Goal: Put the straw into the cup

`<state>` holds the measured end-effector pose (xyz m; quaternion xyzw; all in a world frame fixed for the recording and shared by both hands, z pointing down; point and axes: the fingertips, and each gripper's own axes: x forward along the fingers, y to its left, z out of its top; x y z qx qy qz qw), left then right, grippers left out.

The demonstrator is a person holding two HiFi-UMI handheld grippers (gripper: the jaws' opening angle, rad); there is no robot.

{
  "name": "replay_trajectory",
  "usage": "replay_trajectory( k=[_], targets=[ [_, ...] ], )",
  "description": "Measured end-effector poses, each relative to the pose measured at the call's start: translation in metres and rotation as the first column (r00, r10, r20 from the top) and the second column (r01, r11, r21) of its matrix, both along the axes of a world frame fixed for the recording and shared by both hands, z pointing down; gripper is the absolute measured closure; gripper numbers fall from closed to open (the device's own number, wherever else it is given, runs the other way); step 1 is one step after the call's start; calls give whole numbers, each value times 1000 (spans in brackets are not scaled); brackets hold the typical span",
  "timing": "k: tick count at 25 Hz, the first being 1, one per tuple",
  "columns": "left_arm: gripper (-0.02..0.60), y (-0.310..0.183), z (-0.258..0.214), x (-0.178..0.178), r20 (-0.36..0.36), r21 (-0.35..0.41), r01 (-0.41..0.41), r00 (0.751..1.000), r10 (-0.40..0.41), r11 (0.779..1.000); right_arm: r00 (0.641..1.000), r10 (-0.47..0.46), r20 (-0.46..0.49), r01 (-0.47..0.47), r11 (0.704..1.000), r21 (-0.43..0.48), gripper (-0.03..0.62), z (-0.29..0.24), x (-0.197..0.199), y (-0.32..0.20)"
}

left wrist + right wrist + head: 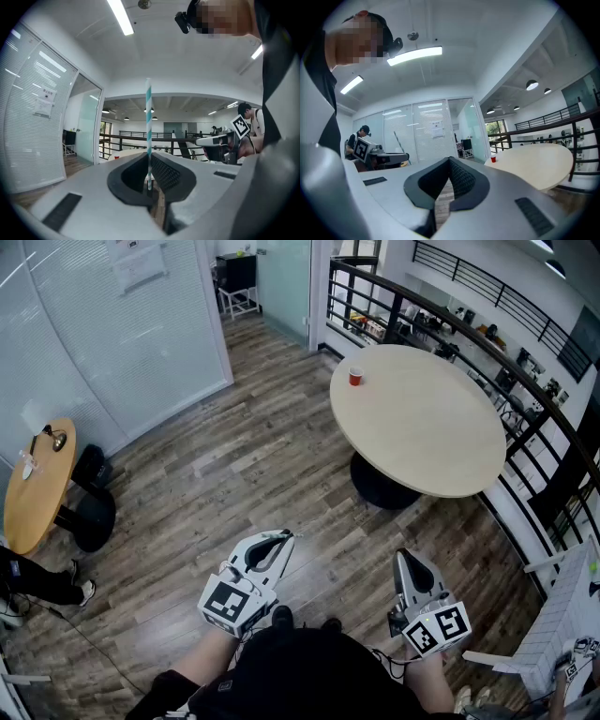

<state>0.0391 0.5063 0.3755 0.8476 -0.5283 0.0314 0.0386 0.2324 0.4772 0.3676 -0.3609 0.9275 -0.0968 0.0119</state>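
A teal-and-white striped straw [148,117] stands upright between the jaws of my left gripper [149,159], which is shut on its lower end. In the head view the left gripper [281,538] and the right gripper [405,559] are held low in front of the person's body, both pointing level toward the round table. A small red cup [355,377] stands near the far left edge of that table, well away from both grippers. The cup [492,159] also shows in the right gripper view. My right gripper [450,162] is shut with nothing in it.
The round beige table [422,437] stands on a dark pedestal on the wood floor. A black railing [487,320] runs behind it. A small orange table [33,488] sits at the left by the glass wall. A white chair [562,624] is at the lower right.
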Motion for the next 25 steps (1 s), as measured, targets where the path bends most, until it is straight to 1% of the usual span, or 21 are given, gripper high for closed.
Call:
replay_trajectory(
  k=[3,8,14,17,21,25],
  targets=[
    [555,0,1,-6,-13,12,13,1000,-13,1000,1000,0,-3,0,1000,-2,574,1,-4,0],
    [555,1,0,-17,-10,-3,-9,1000,9,1000,1000,2,12,-2,1000,-16,574,0,-18,0],
    [555,2,7,-34,-18,4,-7,1000,7,1000,999,0,35,1,1000,-19,572,3,-37,0],
    [555,6,14,-49,-20,5,-8,1000,8,1000,999,2,41,-1,1000,-23,572,10,-52,2],
    [555,6,11,-77,-21,10,-8,1000,8,1000,999,3,42,-2,1000,-20,572,6,-79,0],
    [555,5,6,-95,-24,11,-9,1000,9,1000,999,1,40,0,1000,-26,572,1,-98,-1]
  ],
)
